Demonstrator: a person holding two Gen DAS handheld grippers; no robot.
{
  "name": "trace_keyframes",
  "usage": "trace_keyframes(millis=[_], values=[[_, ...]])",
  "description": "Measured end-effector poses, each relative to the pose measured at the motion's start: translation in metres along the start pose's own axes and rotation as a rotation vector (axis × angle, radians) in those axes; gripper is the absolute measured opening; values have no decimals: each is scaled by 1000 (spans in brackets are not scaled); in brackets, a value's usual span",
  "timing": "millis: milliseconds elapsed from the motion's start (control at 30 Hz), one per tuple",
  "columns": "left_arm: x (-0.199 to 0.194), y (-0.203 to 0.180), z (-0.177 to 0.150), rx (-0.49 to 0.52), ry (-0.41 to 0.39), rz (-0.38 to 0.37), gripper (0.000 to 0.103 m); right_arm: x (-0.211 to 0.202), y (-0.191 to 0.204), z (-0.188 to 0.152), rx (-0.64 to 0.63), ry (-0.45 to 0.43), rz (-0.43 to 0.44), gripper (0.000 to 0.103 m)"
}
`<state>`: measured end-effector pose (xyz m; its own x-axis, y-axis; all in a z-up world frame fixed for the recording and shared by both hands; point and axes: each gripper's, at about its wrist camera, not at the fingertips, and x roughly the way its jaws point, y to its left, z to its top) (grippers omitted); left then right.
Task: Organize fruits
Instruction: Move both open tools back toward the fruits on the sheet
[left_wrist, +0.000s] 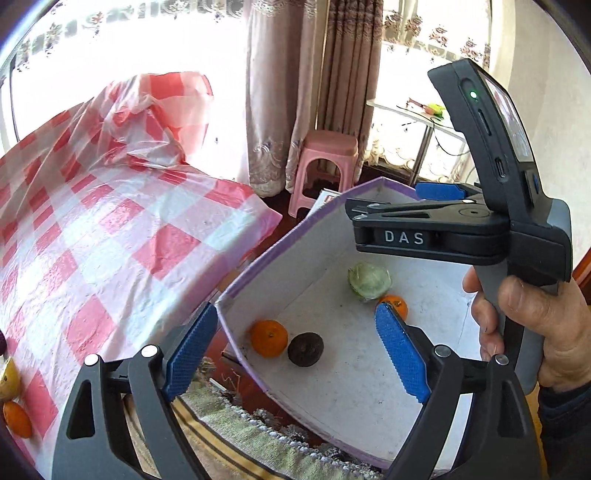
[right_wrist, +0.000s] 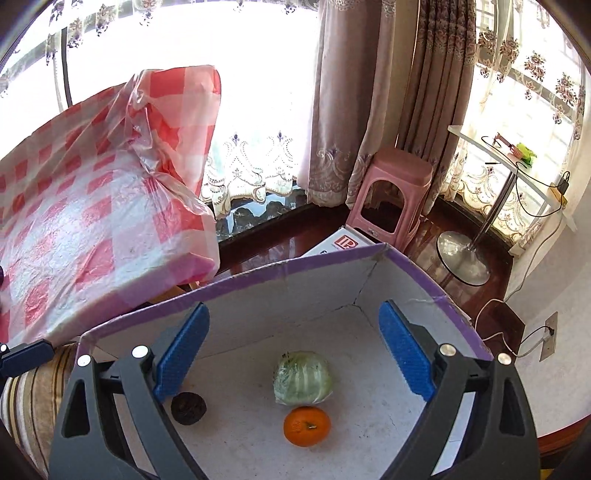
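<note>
The box (left_wrist: 295, 236), white inside with a purple rim, holds four pieces of produce, all lying loose on its floor. In the left wrist view two oranges show inside it: one orange (left_wrist: 269, 338) at the near-left corner with a dark round fruit (left_wrist: 306, 348) touching it at its 3 o'clock, and a second orange (left_wrist: 397, 303) partly hidden behind a blue pad, just at the 5 o'clock edge of a pale green wrapped cabbage (left_wrist: 369, 280). In the right wrist view the cabbage (right_wrist: 303, 377) sits mid-floor with that orange (right_wrist: 306, 425) touching it at 6 o'clock, and the dark fruit (right_wrist: 188, 407) lies well apart at 9 o'clock, half behind a pad.

Both claws are released and empty. The left gripper (left_wrist: 299, 354) hangs over the box's left corner, its two blue pads spread wide with nothing between them. The right gripper (right_wrist: 291, 354) is likewise spread above the cabbage, gripping nothing; in the left view it (left_wrist: 424, 206) appears at 2 o'clock, held by a hand (left_wrist: 524, 332).

Outside the box, at 8 o'clock in the left view, two more fruits rest on the red-checked tablecloth (left_wrist: 110, 240): one yellow fruit (left_wrist: 8, 380) and one orange (left_wrist: 16, 419) just below it, both cut by the frame edge. Beyond stand one pink stool (right_wrist: 391, 192), one small white table (right_wrist: 509, 166) and the curtains (right_wrist: 354, 99).
</note>
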<state>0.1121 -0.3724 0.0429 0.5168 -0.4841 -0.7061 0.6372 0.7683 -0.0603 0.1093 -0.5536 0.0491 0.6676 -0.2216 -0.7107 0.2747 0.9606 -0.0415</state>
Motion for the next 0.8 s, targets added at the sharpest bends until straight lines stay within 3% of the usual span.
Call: trace_keyframes(millis=[300,433,633,800], values=[[-38,33,-18,-129,-59,73,88,-36,34,5,-25,-79,110,97],[-58,51,-28,-174,-50,99,88,-52,55,6,-60,-97,168,99],[-94,72,-47,-179,-54,309,88,-72,96,4,-119,-114,189,101],[-126,89,-66,-193,-81,429,88,-88,131,1,-172,-164,104,101]])
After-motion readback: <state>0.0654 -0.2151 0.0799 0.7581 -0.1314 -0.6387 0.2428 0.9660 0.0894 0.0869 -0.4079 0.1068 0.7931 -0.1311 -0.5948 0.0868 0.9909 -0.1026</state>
